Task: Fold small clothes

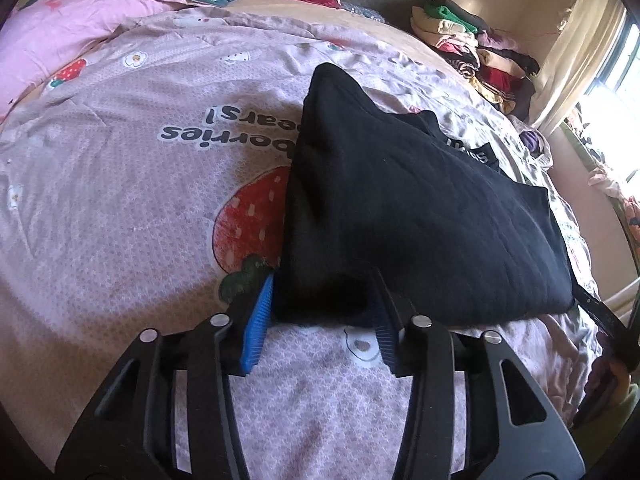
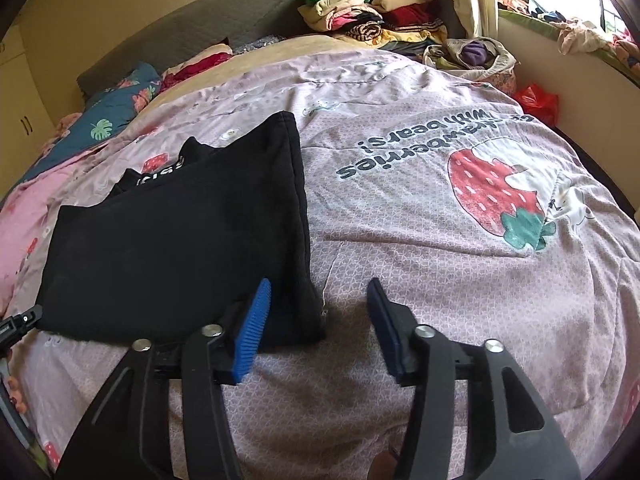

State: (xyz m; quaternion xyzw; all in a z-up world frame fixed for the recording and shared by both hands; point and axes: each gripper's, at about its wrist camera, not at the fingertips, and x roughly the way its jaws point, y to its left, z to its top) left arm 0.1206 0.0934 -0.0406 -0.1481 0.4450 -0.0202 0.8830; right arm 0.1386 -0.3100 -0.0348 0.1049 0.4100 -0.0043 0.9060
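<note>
A black garment (image 1: 420, 208) lay folded on the bed, spread over a pinkish quilt (image 1: 120, 200) printed with big strawberries and upside-down lettering. It sat toward the near edge of the quilt, a flat dark slab with a thick stitched hem along one side and a small patch of white lettering showing at the far end, where a layer underneath peeked out.

The left tongs (image 1: 324, 300) had the near corner of the garment between their blue ribbed pads (image 1: 256, 328); the cloth filled the gap, and the fingers stood apart around the bunched fabric, so I could not say whether they were really clamping it.

The right tongs (image 2: 320, 308) stood spread, with bare quilt visible between the fingers. Their left pad (image 2: 252, 336) lay over the garment's other near corner (touching it or just above, I could not tell), while the other pad hung over the quilt alone.

Beyond the quilt, at the head of the bed, were a teal leaf-print pillow (image 2: 116, 116) and a heap of folded clothes (image 2: 360, 12) stacked against the wall near the window. A red plastic bag (image 2: 536, 100) sat beside the bed.
</note>
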